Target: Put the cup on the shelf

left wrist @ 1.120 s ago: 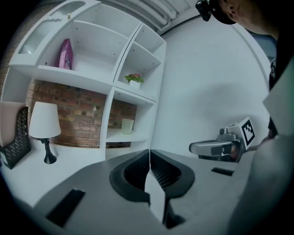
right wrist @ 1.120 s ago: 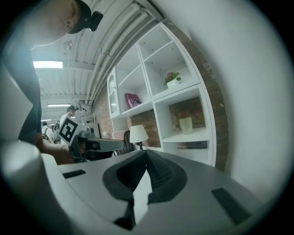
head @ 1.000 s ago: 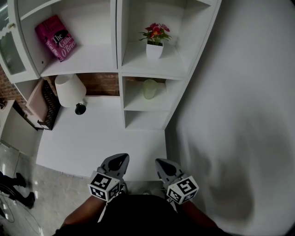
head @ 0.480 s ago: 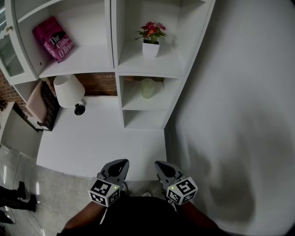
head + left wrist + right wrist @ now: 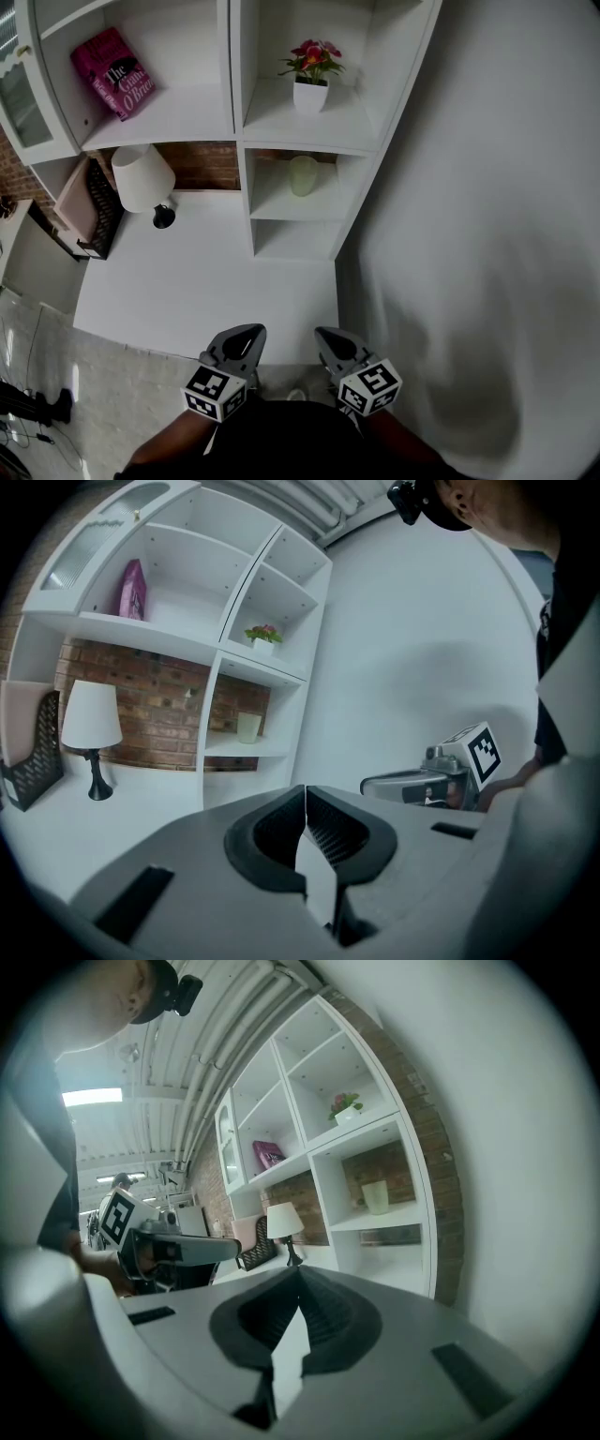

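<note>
1. The cup [image 5: 303, 175] stands upright in the middle cubby of the white shelf unit [image 5: 237, 122], beneath the potted flower [image 5: 312, 80]. The job looks done.
2. The left gripper [image 5: 247, 331] and right gripper [image 5: 324, 333] are both pressed together with nothing between the jaws. They sit low by the desk's near edge, well apart from the cup.
3. Risk is slim, I'd judge. The cup sits back from the cubby's front lip, so only a fresh reach in could knock it.
4. A careless swing to the left could topple the table lamp [image 5: 142, 178], which is top-heavy on its slim stem.
5. For room, there is bare desk top [image 5: 206, 281] between the grippers and the shelf. The wall [image 5: 469, 234] is close on the right, and the cubby sides are snug around the cup.
</note>
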### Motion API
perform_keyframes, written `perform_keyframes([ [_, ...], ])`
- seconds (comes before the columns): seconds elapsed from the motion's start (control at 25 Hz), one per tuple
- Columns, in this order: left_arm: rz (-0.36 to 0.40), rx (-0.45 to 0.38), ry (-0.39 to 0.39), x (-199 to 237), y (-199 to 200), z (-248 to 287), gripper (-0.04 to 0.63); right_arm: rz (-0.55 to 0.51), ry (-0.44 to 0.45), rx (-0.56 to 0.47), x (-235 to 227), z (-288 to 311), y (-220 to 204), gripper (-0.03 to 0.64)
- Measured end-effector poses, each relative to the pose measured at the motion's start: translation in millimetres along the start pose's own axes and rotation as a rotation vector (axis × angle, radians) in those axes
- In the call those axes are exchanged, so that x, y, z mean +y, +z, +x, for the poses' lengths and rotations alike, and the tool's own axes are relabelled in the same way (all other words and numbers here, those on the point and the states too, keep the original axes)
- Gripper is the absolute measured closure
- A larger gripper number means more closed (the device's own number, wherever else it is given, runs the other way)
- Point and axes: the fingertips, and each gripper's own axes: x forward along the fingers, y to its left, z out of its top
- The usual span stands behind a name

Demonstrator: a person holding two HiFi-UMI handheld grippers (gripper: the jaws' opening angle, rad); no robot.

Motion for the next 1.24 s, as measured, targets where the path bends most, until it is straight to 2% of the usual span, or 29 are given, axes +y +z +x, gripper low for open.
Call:
perform_keyframes([
  [1.24, 0.024, -0.008, 0.009, -5.5, 6.4, -2.8, 0.588, 0.003, 0.018, -0.014, 1.6, -0.8, 3.4, 0.614],
])
